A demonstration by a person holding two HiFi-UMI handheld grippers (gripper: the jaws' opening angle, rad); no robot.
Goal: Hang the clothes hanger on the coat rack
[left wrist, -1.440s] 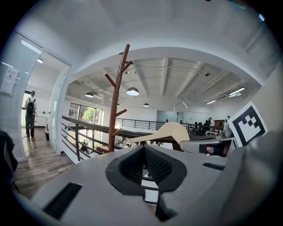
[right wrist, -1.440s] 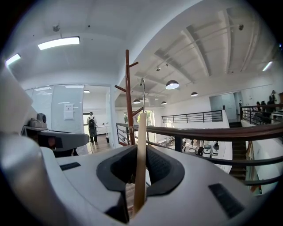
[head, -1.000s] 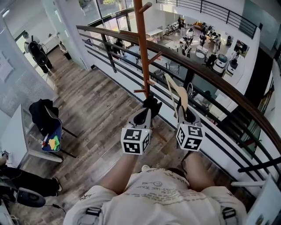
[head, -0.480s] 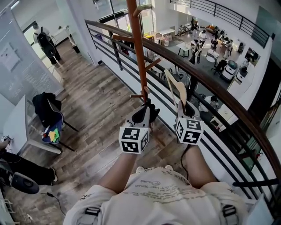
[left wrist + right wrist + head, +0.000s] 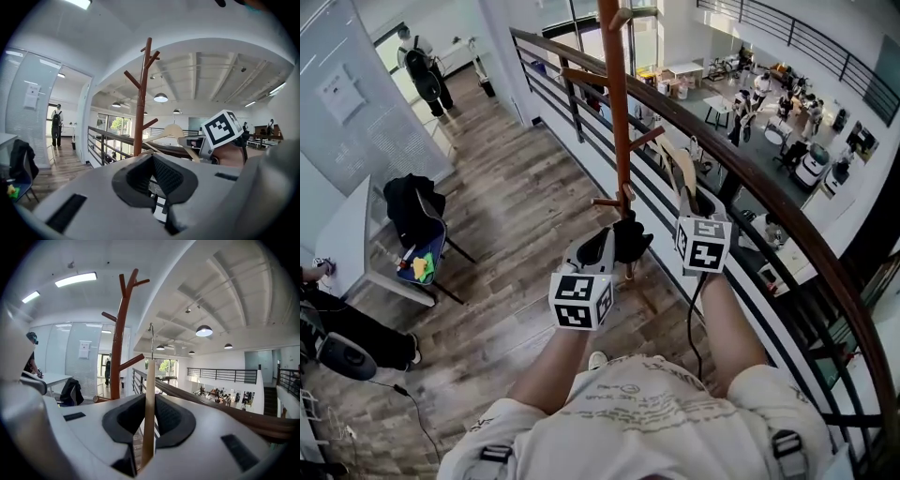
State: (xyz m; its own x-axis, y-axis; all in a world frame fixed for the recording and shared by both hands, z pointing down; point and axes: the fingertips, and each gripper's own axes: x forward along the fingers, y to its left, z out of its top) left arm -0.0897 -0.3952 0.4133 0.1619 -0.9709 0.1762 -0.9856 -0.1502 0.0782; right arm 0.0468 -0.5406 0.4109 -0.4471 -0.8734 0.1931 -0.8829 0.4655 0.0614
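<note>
The brown wooden coat rack [image 5: 615,112] rises straight ahead by the railing, with short pegs angling off its pole; it also shows in the left gripper view [image 5: 141,93] and the right gripper view [image 5: 118,333]. A light wooden hanger [image 5: 680,171] stands upright in my right gripper [image 5: 697,204], which is shut on its lower bar [image 5: 149,394]; its metal hook [image 5: 151,336] points up, just right of the pole. My left gripper [image 5: 615,240] is shut on nothing, low beside the pole's lowest peg [image 5: 606,201]. The hanger [image 5: 169,133] sits apart from the rack.
A dark handrail with black bars [image 5: 750,178] runs diagonally behind the rack, with an open atrium below. A chair draped in black cloth [image 5: 414,214] and a white table [image 5: 345,246] stand at left. A person [image 5: 420,62] stands far down the wooden floor.
My right gripper has lifted the hanger higher and nearer the rack pole. The left gripper stayed low by the pole, and the rack now appears closer.
</note>
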